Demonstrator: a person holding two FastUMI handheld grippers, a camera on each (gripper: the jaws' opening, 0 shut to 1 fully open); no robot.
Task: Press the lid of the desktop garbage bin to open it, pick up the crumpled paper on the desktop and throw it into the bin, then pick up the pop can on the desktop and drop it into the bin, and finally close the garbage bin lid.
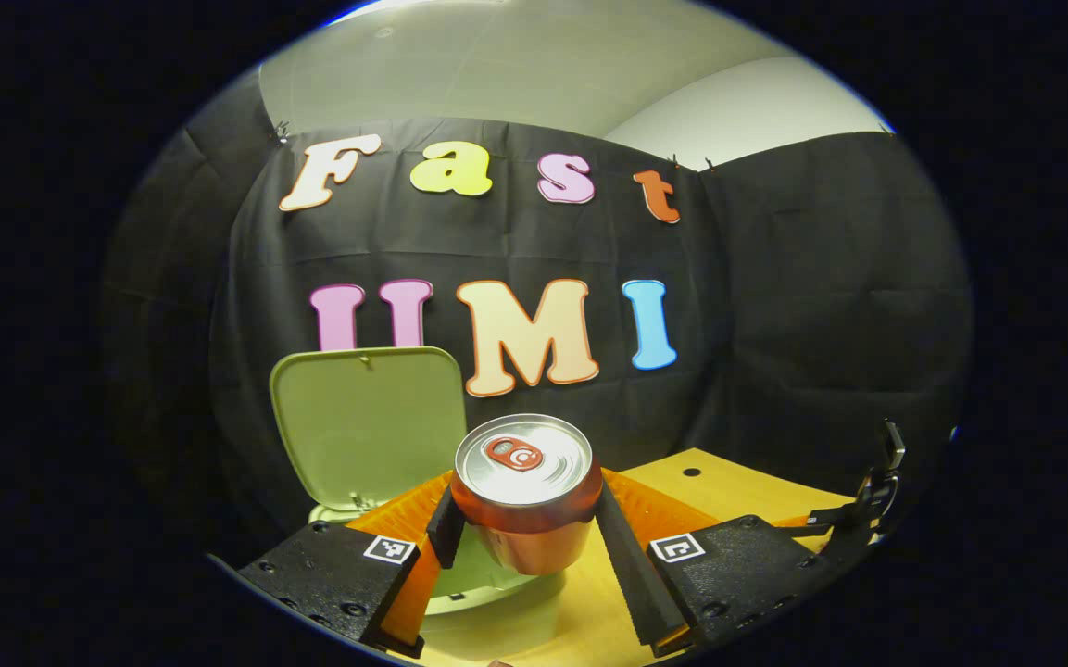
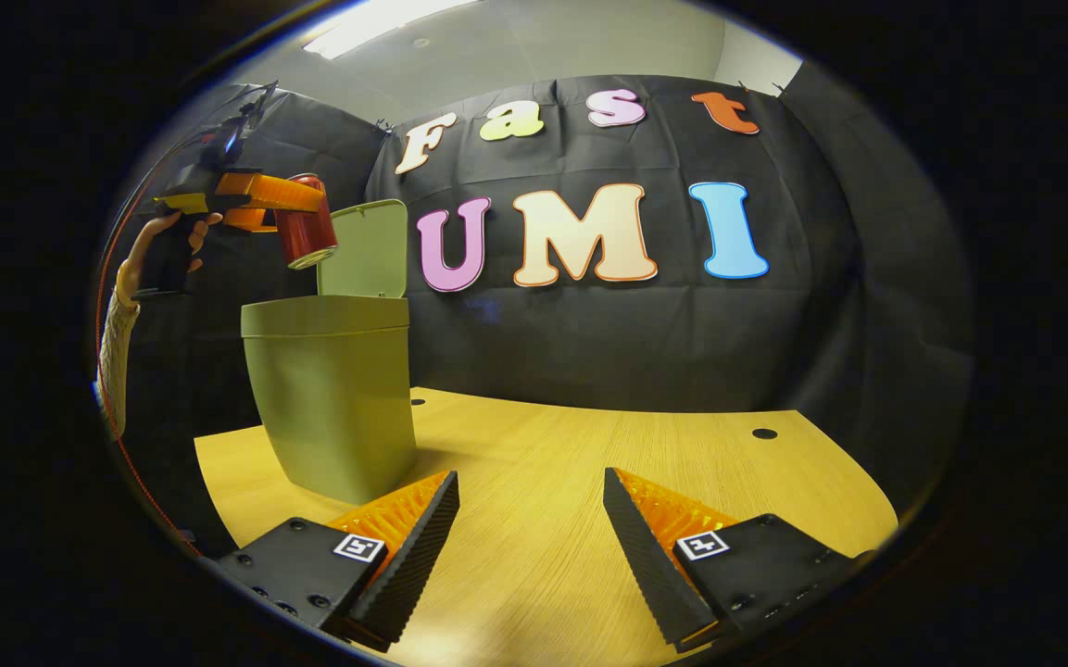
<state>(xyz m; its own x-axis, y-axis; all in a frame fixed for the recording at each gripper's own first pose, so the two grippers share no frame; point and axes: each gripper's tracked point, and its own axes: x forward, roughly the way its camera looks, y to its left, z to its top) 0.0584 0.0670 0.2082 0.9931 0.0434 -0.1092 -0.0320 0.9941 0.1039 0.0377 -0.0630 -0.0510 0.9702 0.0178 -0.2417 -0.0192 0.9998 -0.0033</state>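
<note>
While clamped on the pop can [image 1: 528,491] over the open garbage bin [image 2: 330,398], left gripper [image 1: 526,528] pinching its round sides. Probably light, thin-walled, slippery; best held mid-body, gently. Right gripper [image 2: 531,519] spread wide, empty, above the table [image 2: 589,445].

1. The pop can [image 1: 527,505] is red, with a silver top and a red tab.
2. The garbage bin [image 2: 334,398] and its lid [image 1: 369,421] are pale olive green.
3. The desktop [image 2: 580,463] is light yellow wood grain.
</note>
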